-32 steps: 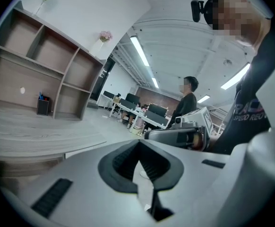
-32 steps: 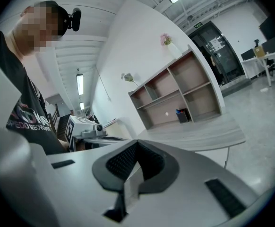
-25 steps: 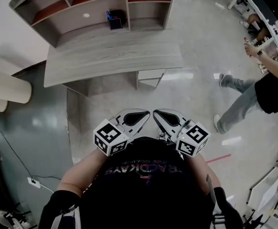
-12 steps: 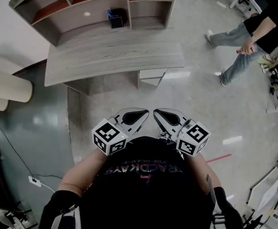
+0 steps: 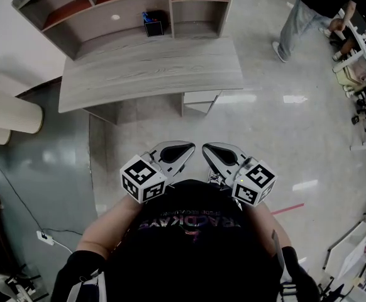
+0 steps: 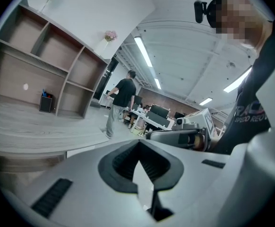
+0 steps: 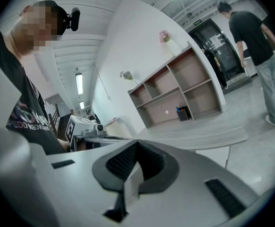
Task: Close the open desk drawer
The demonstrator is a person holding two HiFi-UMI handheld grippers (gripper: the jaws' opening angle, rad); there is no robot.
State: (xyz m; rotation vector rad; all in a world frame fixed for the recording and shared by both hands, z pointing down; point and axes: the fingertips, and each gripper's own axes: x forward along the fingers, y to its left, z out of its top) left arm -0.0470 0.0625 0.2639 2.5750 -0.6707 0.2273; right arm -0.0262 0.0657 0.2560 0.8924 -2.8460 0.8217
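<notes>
Both claws are clenched on nothing: the left gripper (image 5: pixel 182 152) and the right gripper (image 5: pixel 216 152) have their jaws closed tip to tip, with only bare floor showing through the gap behind the pads. They hang side by side close to the person's chest, at the near edge of the scene. Their tips angle toward each other and point at the desk, and each marker cube faces up.

The drawer (image 5: pixel 200 99) is well apart from them, at the far side. It sits under the right end of the desk (image 5: pixel 145 74) and juts out past the desktop's near edge, its pale front facing the person.

A shelf unit (image 5: pixel 123 8) with open compartments stands on the far part of the grey wood desktop. A small dark holder (image 5: pixel 153 26) with blue items sits in one lower compartment.

To the left of the desk is a cream rounded object (image 5: pixel 10 115). A power strip (image 5: pixel 43 239) with its cable lies on the floor near left. A red line (image 5: pixel 287 208) marks the glossy floor near right. Another person (image 5: pixel 312 8) stands at the far right, beside other desks.
</notes>
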